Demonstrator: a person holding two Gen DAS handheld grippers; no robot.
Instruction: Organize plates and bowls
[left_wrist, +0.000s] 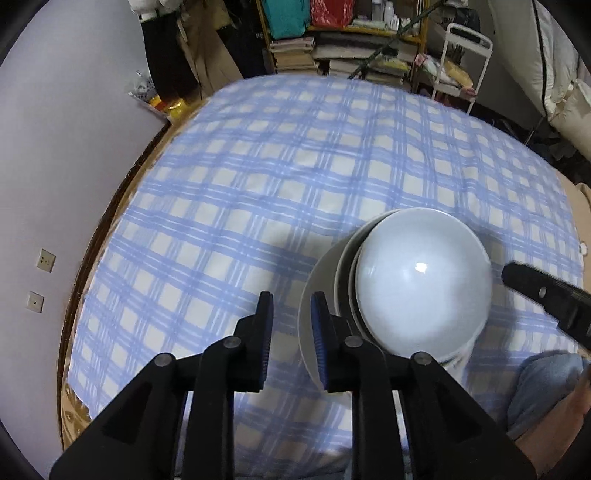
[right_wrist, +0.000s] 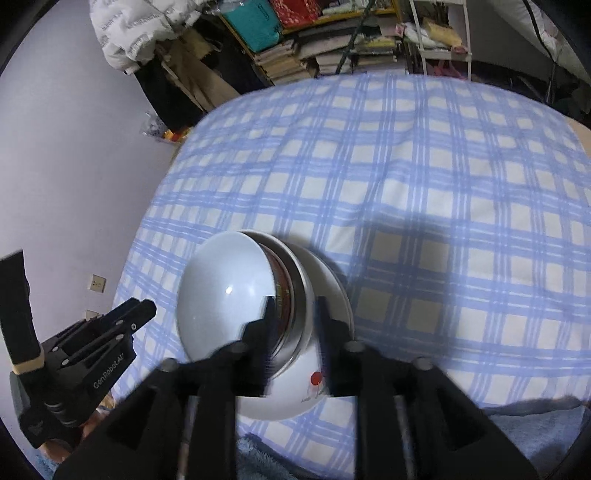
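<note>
A stack of dishes stands near the front of the checked tablecloth (left_wrist: 258, 184). A white bowl (left_wrist: 421, 280) tops it, nested in other bowls on a pale plate (left_wrist: 314, 280). In the right wrist view the top bowl (right_wrist: 225, 288) leans left over a brown-patterned bowl (right_wrist: 286, 295) and a white bowl with a red dot (right_wrist: 295, 387). My right gripper (right_wrist: 295, 314) is open and straddles the bowls' near rims, one finger inside and one outside. My left gripper (left_wrist: 291, 317) is open at the plate's left rim, with only cloth and the plate's edge in its gap.
The round table's wooden edge (left_wrist: 110, 206) runs close to a pale wall (left_wrist: 55, 147) on the left. Behind the table are bookshelves (left_wrist: 343, 44) and a white cart (left_wrist: 461, 66). Blue fleecy fabric (right_wrist: 517, 435) lies at the near edge.
</note>
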